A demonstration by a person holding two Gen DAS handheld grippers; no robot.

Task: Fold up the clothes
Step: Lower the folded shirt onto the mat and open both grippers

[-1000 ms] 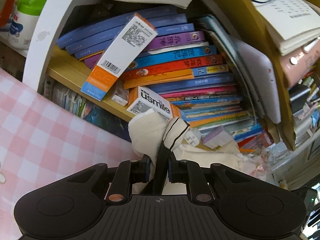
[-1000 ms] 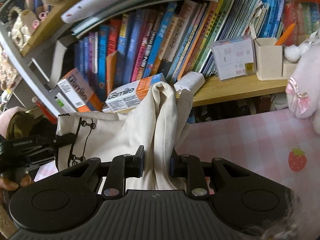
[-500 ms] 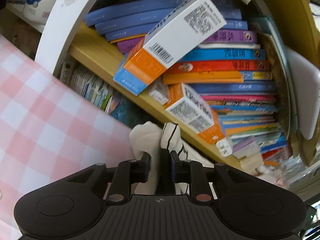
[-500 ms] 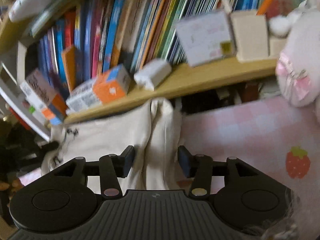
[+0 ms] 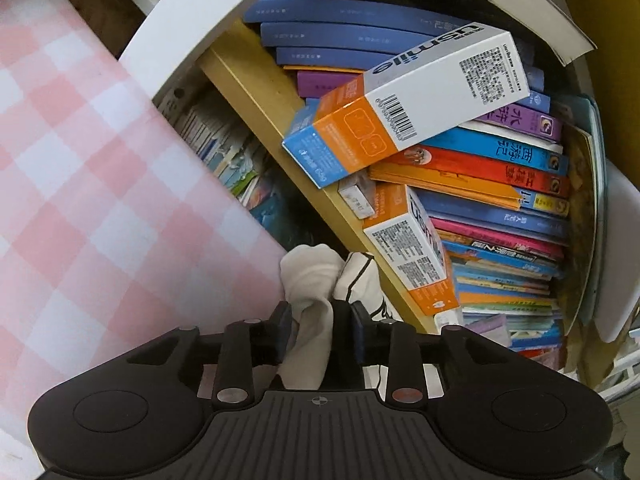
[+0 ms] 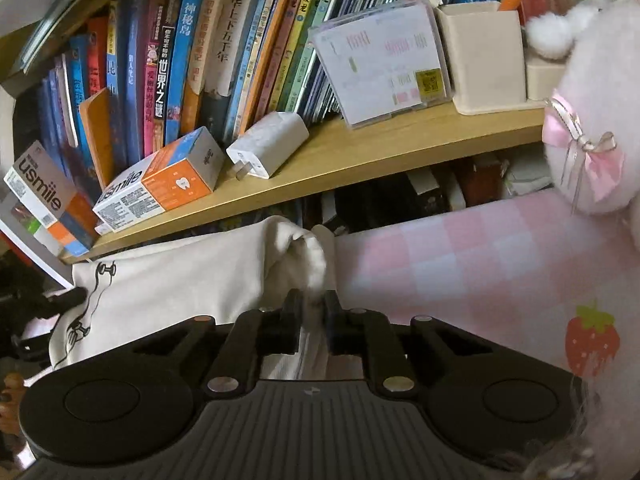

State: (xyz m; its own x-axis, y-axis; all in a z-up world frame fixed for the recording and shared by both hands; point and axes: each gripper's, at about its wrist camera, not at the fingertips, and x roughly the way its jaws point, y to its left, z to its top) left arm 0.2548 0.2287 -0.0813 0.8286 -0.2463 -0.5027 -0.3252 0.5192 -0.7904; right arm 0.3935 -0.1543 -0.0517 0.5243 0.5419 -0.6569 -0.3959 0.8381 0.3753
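The cream garment [image 6: 192, 276] lies spread on the pink checked desk [image 6: 460, 264], its far edge just under the wooden shelf [image 6: 360, 152], black line drawings showing along its left side. My right gripper [image 6: 311, 312] has just been closing and now pinches a bunched fold at the garment's right edge, fingers [image 6: 291, 320] nearly together with cloth between them. My left gripper [image 5: 320, 322] has a twisted bunch of the same cloth [image 5: 312, 280] between its fingers [image 5: 282, 322]; its jaws have just been opening, and I cannot tell whether they grip the cloth. On the shelf sit toothpaste boxes [image 6: 160, 180], a white charger [image 6: 268, 144] and rows of books [image 6: 208, 56]. A pink plush toy [image 6: 592, 128] rests at the right of the desk.
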